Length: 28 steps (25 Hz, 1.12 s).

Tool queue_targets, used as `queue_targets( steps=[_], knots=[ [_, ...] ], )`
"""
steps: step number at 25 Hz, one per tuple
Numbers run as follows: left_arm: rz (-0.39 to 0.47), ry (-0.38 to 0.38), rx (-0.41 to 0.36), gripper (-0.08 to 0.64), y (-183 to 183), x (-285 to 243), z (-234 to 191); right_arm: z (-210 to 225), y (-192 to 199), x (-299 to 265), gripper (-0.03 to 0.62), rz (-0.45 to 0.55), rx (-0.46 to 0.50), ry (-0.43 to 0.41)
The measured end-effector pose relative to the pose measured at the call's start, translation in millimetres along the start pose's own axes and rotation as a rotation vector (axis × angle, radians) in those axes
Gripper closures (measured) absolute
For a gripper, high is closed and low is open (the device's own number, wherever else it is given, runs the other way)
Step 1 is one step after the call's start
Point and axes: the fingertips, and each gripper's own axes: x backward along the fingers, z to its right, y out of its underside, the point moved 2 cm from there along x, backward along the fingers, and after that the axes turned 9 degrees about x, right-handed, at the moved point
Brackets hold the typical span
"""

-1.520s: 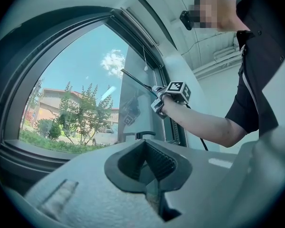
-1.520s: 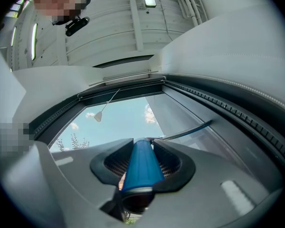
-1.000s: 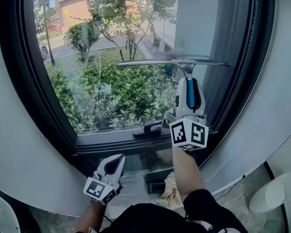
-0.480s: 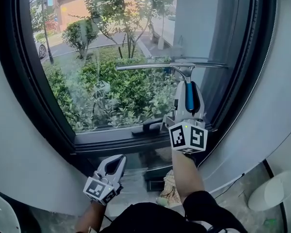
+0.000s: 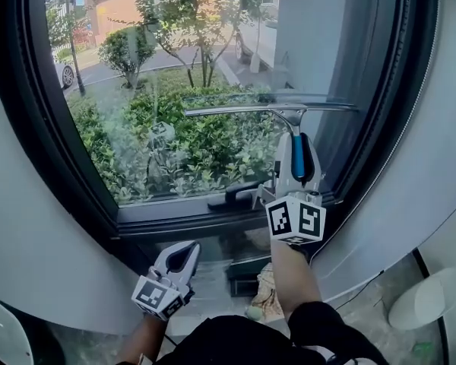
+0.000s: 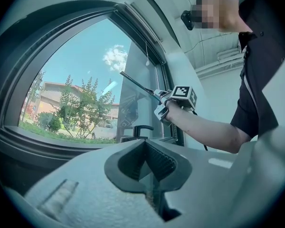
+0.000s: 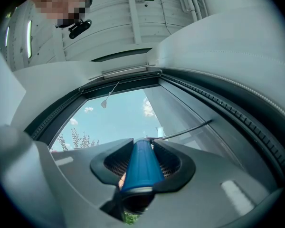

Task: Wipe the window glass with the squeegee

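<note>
Grips the long silver-bladed, blue-handled squeegee (image 5: 272,109) in the right gripper (image 5: 297,147), jaws clamped on either side of the blue grip. Lays the blade level against the large dark-framed window glass (image 5: 175,74), across the right half of the pane and above the black lever handle (image 5: 232,198) on the lower frame. Carries the left gripper (image 5: 185,251) low beneath the sill, jaws pressed together on nothing, well apart from the squeegee.

The window (image 5: 197,67) is looked down on from the head and looked up at in both gripper views.
</note>
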Motion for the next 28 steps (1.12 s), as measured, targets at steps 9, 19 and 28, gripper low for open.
queue_targets(
  steps=[9, 19, 28],
  knots=[
    [-0.001, -0.007, 0.021, 0.558, -2, -1, 4, 1, 7, 8, 0.459, -0.023, -0.007, 0.004],
    [0.006, -0.008, 0.017, 0.558, 3, 1, -1, 1, 15, 17, 0.459, -0.04, 0.001, 0.006],
    [0.005, -0.024, 0.018, 0.558, 3, 1, -4, 2, 26, 29, 0.46, -0.059, -0.007, 0.015]
  ],
)
